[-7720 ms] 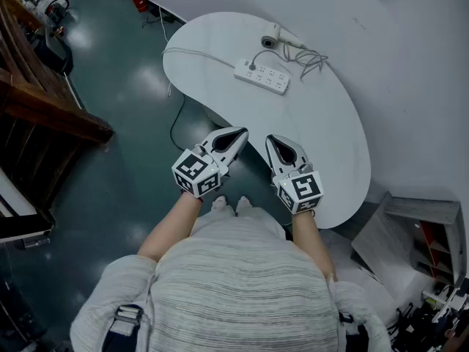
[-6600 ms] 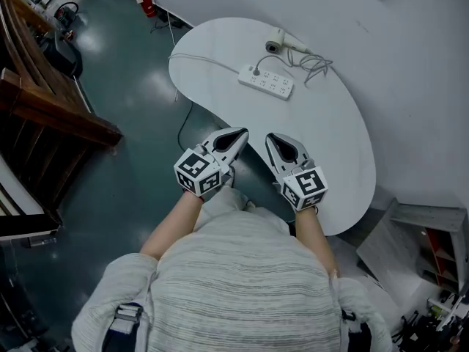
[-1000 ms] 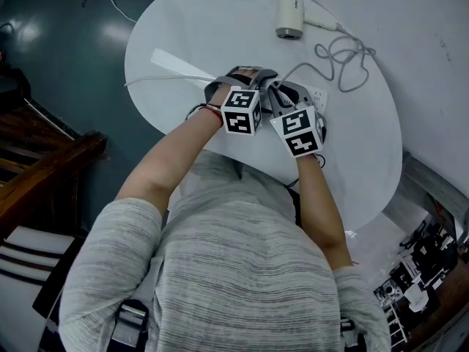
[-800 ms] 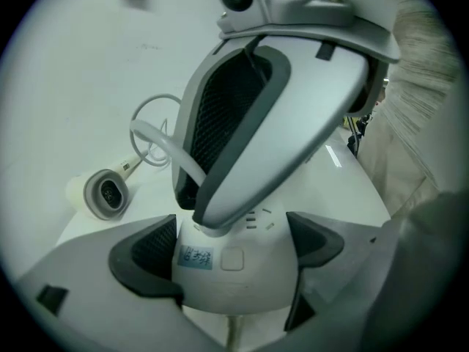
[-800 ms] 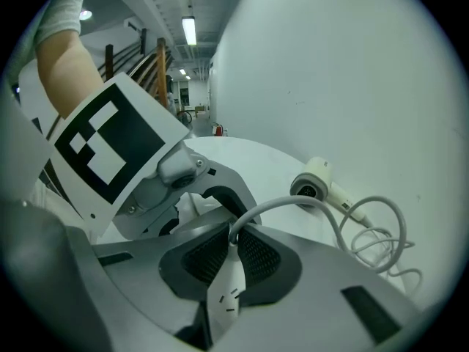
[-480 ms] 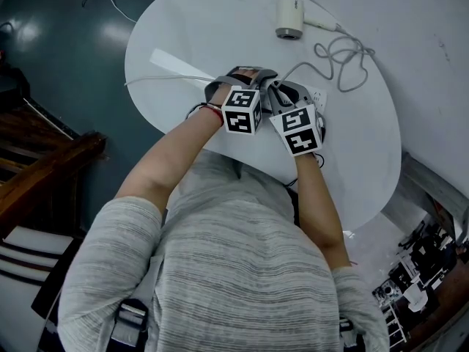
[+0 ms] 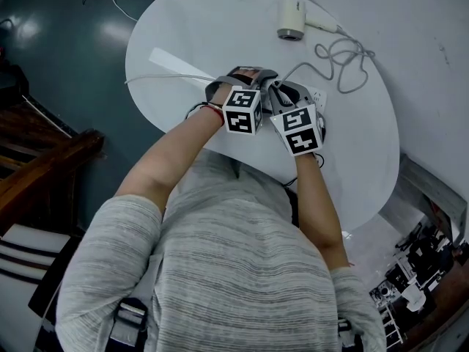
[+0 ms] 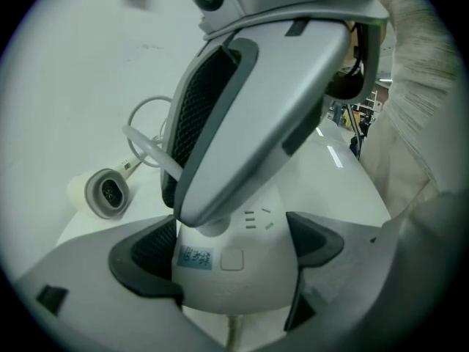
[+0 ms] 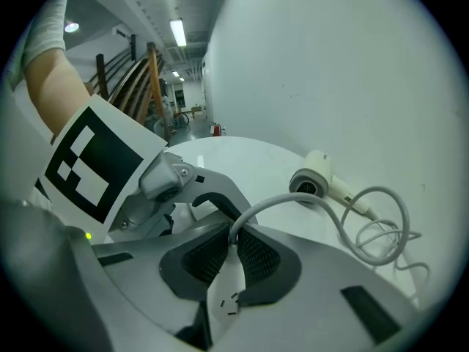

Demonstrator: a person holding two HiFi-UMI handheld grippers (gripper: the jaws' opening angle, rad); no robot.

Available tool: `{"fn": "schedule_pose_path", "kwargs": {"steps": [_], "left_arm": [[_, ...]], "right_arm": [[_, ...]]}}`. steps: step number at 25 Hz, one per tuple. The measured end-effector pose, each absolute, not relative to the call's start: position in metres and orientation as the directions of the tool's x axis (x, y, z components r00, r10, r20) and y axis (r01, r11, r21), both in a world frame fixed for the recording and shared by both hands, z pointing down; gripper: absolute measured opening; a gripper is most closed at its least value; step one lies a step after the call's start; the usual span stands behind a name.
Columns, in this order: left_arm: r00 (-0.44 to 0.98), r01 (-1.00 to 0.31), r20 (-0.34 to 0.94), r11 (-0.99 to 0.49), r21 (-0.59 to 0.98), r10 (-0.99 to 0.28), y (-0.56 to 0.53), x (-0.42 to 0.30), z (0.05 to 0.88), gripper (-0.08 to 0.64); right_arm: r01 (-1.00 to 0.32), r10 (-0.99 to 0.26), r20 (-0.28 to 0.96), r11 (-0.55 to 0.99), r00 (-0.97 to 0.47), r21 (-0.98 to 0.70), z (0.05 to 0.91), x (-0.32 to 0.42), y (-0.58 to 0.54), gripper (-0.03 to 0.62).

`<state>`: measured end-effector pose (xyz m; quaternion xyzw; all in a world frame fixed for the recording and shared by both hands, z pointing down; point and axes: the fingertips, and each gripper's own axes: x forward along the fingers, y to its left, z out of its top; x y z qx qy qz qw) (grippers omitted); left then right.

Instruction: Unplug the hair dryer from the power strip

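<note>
Clamps the cable end of the power strip (image 8: 242, 271) in the left gripper (image 8: 230, 259), with both pads (image 8: 143, 259) pressed on the flanks of the white casing. Pinches the hair dryer's plug (image 9: 226, 293) in the right gripper (image 9: 233, 249), with jaws drawn nearly together on that narrow white body just where the cord (image 9: 295, 196) leaves it. Judged not yet out of its socket, so seated at the held end of the strip, on the white table (image 7: 183, 42). Leaves the hair dryer (image 7: 291, 18) itself lying by the table's far edge, well apart from both grippers and joined to them only through loose loops of cord. Likely to handle as a small, hard, smooth piece held in by socket friction: best taken on the rigid body, never on the soft cord, and drawn straight along the pins. Likely too light a strip to stay down alone, hence the bracing grip. From the head view, little beyond two marker cubes (image 7: 242, 110) side by side over the strip, with neither grip visible. From the left gripper view, the casing between the pads and the right gripper bearing down over the socket. From the right gripper view, only the cord rising from between the pads and curling off to the dryer, with hardly any casing.
</note>
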<state>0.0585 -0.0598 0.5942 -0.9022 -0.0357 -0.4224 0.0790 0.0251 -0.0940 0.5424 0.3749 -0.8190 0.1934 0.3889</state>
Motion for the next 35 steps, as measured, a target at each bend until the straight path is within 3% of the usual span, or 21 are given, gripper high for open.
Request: {"fn": "schedule_pose_path", "kwargs": {"steps": [6,12,19,35], "left_arm": [[0.632,0.124,0.775,-0.986,-0.108,-0.005,-0.059,0.058,0.601,0.460],[0.637,0.119,0.771,-0.986,-0.112,-0.011,-0.060,0.058,0.601,0.460],[0.639,0.138,0.769,-0.984,-0.113,0.002,-0.059,0.058,0.595,0.460],[0.638,0.126,0.770,-0.985,-0.117,-0.010,-0.060,0.058,0.602,0.460]], "right_arm": [[-0.759,-0.509,0.788,0.646,-0.347,0.084,0.542,0.025,-0.080,0.051],[-0.767,-0.475,0.787,0.642,-0.393,0.004,0.541,0.026,-0.093,0.051],[-0.763,-0.560,0.729,0.641,-0.393,0.081,0.511,0.022,-0.080,0.051],[-0.818,-0.624,0.681,0.572,-0.384,0.063,0.488,0.056,-0.082,0.052]]}}
